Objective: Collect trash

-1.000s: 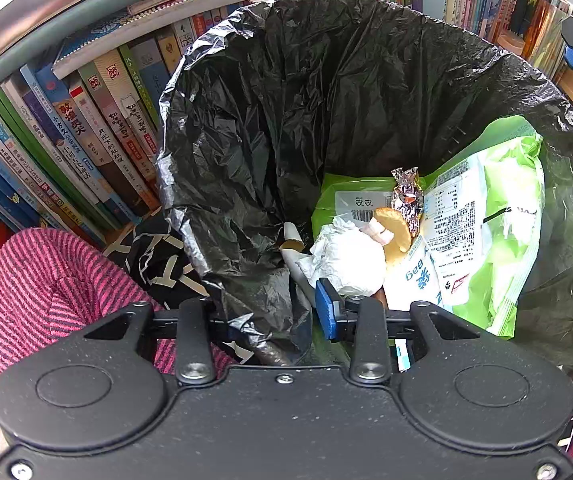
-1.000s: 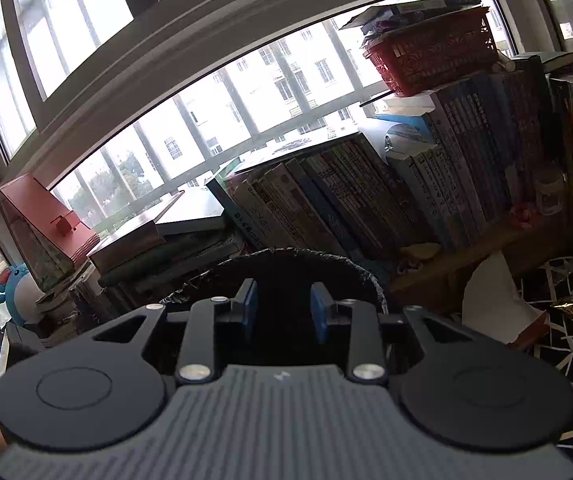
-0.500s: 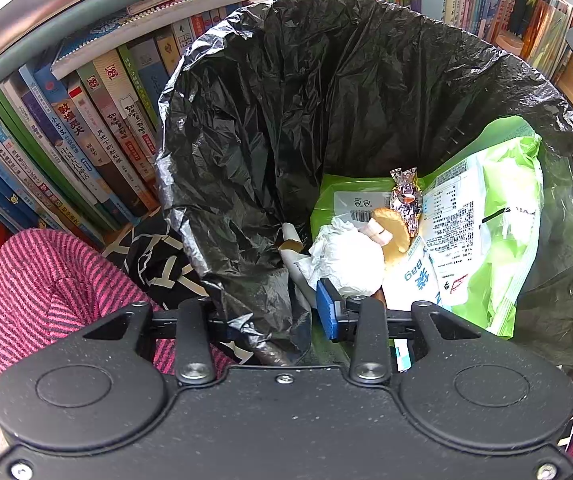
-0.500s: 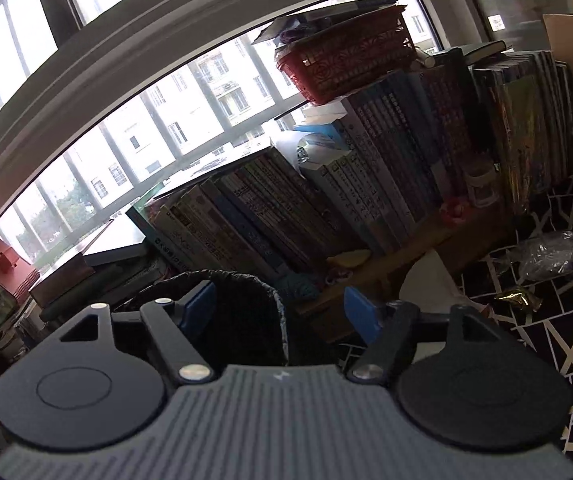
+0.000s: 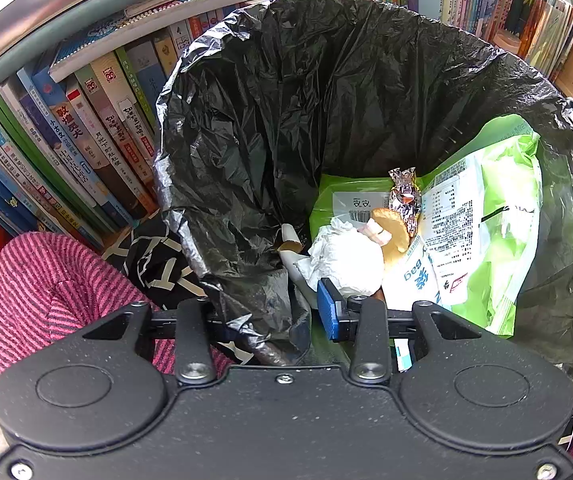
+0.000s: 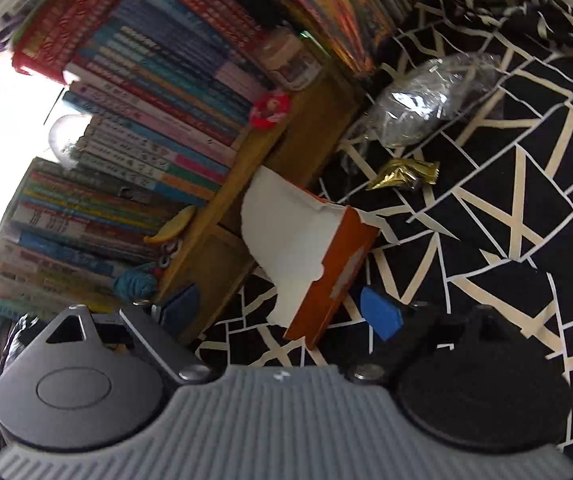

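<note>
Left gripper (image 5: 270, 316) jaws clamp the black bag (image 5: 246, 280) rim; right gripper (image 6: 282, 312) jaws opening around nothing.

One black bin bag (image 5: 286, 100), holding one green packet (image 5: 498, 240), one crumpled tissue (image 5: 350, 256), one foil wrapper (image 5: 404, 194). Outside: one torn orange carton (image 6: 326, 264), one gold wrapper (image 6: 406, 170), one clear plastic bag (image 6: 426, 100).

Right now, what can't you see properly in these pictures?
- Left wrist view: the bin's bottom, buried under the green bag and white tissue wad.
- Left wrist view: the black liner's near rim, behind the gripper body.
- Right wrist view: book spines, blurred.
- Right wrist view: the clear wrapper's contents.
</note>
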`<state>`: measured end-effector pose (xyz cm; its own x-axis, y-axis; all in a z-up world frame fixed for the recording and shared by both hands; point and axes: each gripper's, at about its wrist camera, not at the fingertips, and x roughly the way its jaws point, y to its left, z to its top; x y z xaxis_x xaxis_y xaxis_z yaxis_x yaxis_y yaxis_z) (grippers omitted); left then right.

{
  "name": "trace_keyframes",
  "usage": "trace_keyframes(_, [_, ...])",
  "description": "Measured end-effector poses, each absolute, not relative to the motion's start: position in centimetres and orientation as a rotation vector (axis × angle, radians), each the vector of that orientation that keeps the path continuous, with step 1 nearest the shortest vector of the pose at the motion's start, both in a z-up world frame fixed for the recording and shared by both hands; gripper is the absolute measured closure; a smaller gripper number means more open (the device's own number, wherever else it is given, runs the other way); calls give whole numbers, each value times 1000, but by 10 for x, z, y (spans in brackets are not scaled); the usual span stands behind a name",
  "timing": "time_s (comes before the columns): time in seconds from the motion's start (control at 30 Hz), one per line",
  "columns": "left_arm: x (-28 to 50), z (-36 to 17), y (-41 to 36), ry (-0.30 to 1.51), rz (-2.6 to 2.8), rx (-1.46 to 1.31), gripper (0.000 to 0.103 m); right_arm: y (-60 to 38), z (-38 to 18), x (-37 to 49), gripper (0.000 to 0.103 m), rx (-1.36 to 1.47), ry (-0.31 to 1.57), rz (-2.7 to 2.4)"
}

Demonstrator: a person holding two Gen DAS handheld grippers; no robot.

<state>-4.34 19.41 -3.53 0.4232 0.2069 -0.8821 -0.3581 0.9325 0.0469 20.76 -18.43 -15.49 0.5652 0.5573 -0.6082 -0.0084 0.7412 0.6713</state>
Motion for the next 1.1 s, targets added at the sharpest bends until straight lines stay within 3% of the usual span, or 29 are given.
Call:
trace_keyframes(0.4, [-42, -35, 195, 1086, 351, -145, 67, -143, -197, 248, 12, 681, 1007, 278])
trace_keyframes(0.47, [-42, -35, 195, 1087, 352, -143, 67, -135, -204, 249, 21, 643, 1029, 267])
trace_keyframes(0.53, [-42, -35, 195, 1088, 352, -141, 67, -131, -209, 249, 68, 593, 1064, 233])
trace_keyframes(0.57, [-42, -35, 195, 1088, 352, -142, 67, -131, -210, 247, 76, 575, 1075, 217])
trace_keyframes(0.73, [-42, -35, 195, 1088, 351, -142, 67, -150, -199, 233, 88, 538, 1037, 192])
trace_keyframes(1.1, [-42, -35, 195, 1080, 350, -151, 66, -213, -159, 210, 88, 233, 1149, 129])
